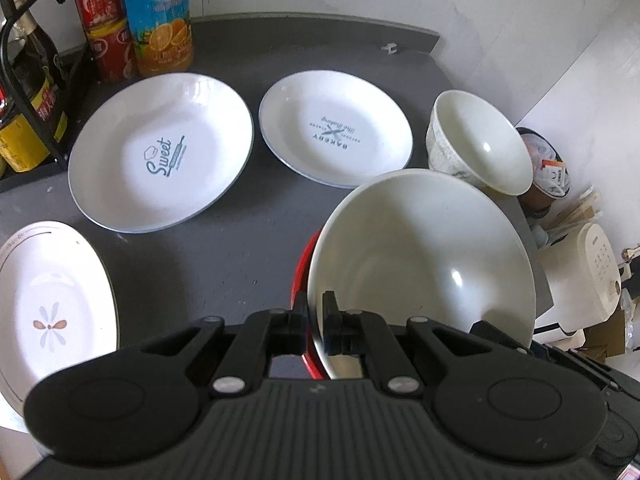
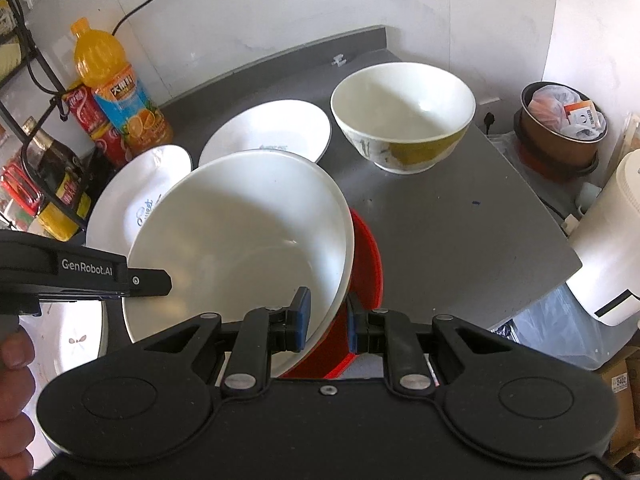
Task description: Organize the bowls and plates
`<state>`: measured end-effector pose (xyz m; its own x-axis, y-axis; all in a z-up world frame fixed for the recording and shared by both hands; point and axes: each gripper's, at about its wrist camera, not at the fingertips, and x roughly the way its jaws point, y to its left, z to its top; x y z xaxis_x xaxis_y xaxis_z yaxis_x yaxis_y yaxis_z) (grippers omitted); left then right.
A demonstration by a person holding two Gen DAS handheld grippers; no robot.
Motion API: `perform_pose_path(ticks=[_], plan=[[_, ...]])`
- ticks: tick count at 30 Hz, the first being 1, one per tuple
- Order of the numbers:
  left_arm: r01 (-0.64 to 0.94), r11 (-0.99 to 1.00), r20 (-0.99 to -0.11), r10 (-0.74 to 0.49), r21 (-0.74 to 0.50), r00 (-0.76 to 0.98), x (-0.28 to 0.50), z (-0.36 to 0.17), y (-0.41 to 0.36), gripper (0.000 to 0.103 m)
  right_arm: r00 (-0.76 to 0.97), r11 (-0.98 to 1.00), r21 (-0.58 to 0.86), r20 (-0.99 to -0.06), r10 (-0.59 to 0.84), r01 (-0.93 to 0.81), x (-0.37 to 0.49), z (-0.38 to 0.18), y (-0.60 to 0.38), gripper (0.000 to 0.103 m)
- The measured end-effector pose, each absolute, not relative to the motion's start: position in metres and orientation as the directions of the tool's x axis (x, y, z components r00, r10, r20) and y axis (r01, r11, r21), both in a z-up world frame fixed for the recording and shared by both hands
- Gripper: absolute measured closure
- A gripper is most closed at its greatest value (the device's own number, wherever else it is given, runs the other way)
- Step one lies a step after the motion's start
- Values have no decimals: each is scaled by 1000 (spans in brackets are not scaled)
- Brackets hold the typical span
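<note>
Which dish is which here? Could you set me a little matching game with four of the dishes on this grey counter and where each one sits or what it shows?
Things:
1. Sweet plate
2. Bakery plate
3. flower plate
4. big white bowl

Descriptions:
A. at the counter's near left corner, partly out of the left wrist view
B. gripped at its rim, red on the outside
C. right beside the orange juice bottle
D. its lettering reads upside down, next to the smaller bowl

Pairs: 1-C, 2-D, 3-A, 4-B
</note>
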<state>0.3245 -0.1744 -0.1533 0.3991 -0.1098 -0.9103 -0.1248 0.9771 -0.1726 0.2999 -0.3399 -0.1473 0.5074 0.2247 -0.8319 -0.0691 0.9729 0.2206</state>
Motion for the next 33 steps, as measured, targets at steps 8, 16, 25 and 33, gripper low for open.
perform_pose_path(ticks=[8,16,25,33], plan=[[-115,981,-915,-103,-159,389,326,-161,-176,98,486,977,200,-849,208,-70,302,-154,-336,85],[-125,975,-911,-119,-182,396,329,-162,-169,98,462,983,162,-868,183,-86,304,-163,-327,85],[-96,984,-917,-102,-150,385,334,-161,-172,98,472,988,136,-868,152,-68,312,-164,-328,85],[-93,988,-928,-78,-120,365,341,-161,-176,94,486,989,136,-861,150,-64,315,-166,-332,91]])
